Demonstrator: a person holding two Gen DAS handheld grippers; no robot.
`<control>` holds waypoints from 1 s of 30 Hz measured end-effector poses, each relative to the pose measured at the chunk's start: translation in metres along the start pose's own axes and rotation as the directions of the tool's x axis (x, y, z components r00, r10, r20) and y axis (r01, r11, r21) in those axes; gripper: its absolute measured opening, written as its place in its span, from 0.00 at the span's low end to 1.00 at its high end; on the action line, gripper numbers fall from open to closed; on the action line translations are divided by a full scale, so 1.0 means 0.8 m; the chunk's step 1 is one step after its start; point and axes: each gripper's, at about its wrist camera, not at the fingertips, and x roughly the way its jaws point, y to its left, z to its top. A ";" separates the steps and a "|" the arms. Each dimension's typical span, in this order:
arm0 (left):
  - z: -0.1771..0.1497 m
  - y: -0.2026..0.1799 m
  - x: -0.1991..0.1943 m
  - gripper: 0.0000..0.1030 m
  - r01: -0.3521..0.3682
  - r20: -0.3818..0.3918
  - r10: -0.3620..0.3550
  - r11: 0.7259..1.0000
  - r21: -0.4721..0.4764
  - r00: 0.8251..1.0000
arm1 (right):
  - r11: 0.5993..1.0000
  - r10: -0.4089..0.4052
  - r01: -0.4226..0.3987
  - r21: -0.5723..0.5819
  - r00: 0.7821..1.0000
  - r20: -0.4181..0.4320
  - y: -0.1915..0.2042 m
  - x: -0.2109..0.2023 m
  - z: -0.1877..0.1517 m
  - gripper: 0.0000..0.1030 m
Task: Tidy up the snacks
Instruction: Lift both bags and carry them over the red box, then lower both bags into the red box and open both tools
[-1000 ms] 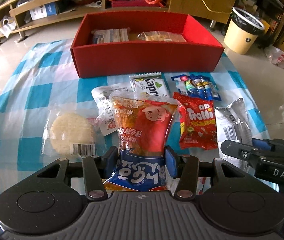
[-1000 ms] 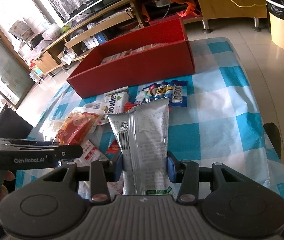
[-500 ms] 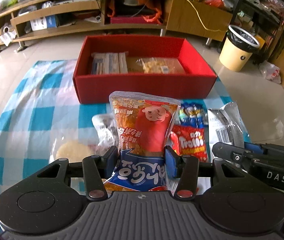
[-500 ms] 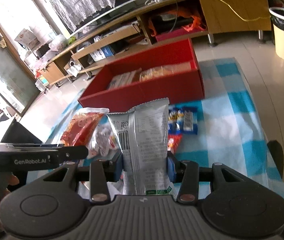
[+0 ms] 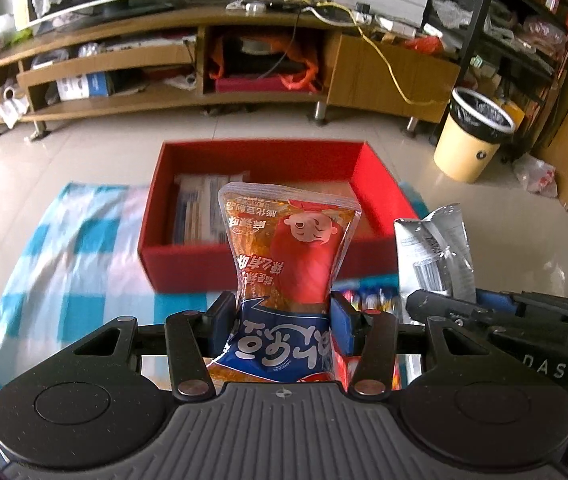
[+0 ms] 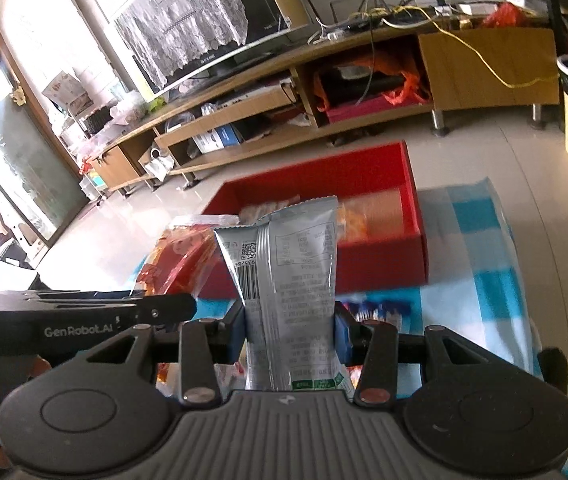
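Note:
My left gripper (image 5: 283, 312) is shut on an orange and red snack bag (image 5: 288, 248) with a blue lower band, held upright above the table, in front of the red box (image 5: 188, 264). My right gripper (image 6: 290, 326) is shut on a silver snack packet (image 6: 292, 264), also lifted; the packet shows in the left wrist view (image 5: 436, 248) too. The red box (image 6: 384, 256) holds a few flat packets (image 5: 196, 212). More snacks (image 5: 368, 294) lie on the blue checked cloth (image 5: 64, 264) below the grippers, mostly hidden.
The table's cloth edge (image 6: 500, 264) drops to a tiled floor. A yellow bin (image 5: 472, 136) stands on the floor at the right. A long wooden TV cabinet (image 5: 164, 68) runs across the back.
Both grippers have risen with their bags and tilted up toward the box; the loose snacks on the cloth have dropped out of sight below.

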 end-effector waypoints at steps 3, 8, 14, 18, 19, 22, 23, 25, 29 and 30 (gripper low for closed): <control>0.016 -0.001 0.005 0.56 0.005 0.016 -0.005 1.000 -0.001 1.000 | 1.000 0.005 -0.005 -0.008 1.000 0.015 0.002 0.005 0.016 0.39; 0.037 -0.001 0.020 0.56 0.002 0.035 -0.002 1.000 0.002 0.999 | 1.000 0.009 -0.008 -0.021 1.000 0.024 0.002 0.024 0.042 0.39; 0.061 0.005 0.052 0.56 -0.019 0.036 0.019 1.000 -0.007 0.999 | 1.000 0.009 -0.008 -0.030 1.000 0.024 -0.001 0.057 0.075 0.39; 0.081 0.012 0.073 0.56 -0.031 0.042 0.032 0.999 -0.023 0.999 | 1.000 0.006 -0.006 -0.028 1.000 0.029 -0.007 0.082 0.100 0.39; 0.086 0.014 0.080 0.56 -0.037 0.041 0.038 0.999 -0.024 0.998 | 1.000 0.003 -0.002 -0.029 1.000 0.028 -0.009 0.090 0.106 0.39; 0.096 0.019 0.100 0.56 -0.049 0.030 0.050 0.998 -0.033 0.998 | 1.000 -0.003 0.004 -0.026 1.000 0.020 -0.015 0.112 0.119 0.39; 0.097 0.021 0.106 0.56 -0.054 0.026 0.055 0.998 -0.034 0.998 | 1.000 -0.004 0.004 -0.022 1.000 0.015 -0.018 0.120 0.122 0.39; 0.099 0.024 0.119 0.56 -0.066 0.014 0.067 0.997 -0.035 0.998 | 1.000 -0.008 0.008 -0.021 1.000 0.003 -0.022 0.135 0.124 0.39; 0.095 0.034 0.138 0.56 -0.072 -0.014 0.071 0.996 -0.047 0.997 | 1.000 -0.017 0.017 -0.023 1.000 -0.025 -0.029 0.161 0.123 0.39; 0.094 0.035 0.142 0.56 -0.073 -0.020 0.072 0.996 -0.049 0.997 | 1.000 -0.020 0.019 -0.025 0.999 -0.032 -0.030 0.166 0.121 0.39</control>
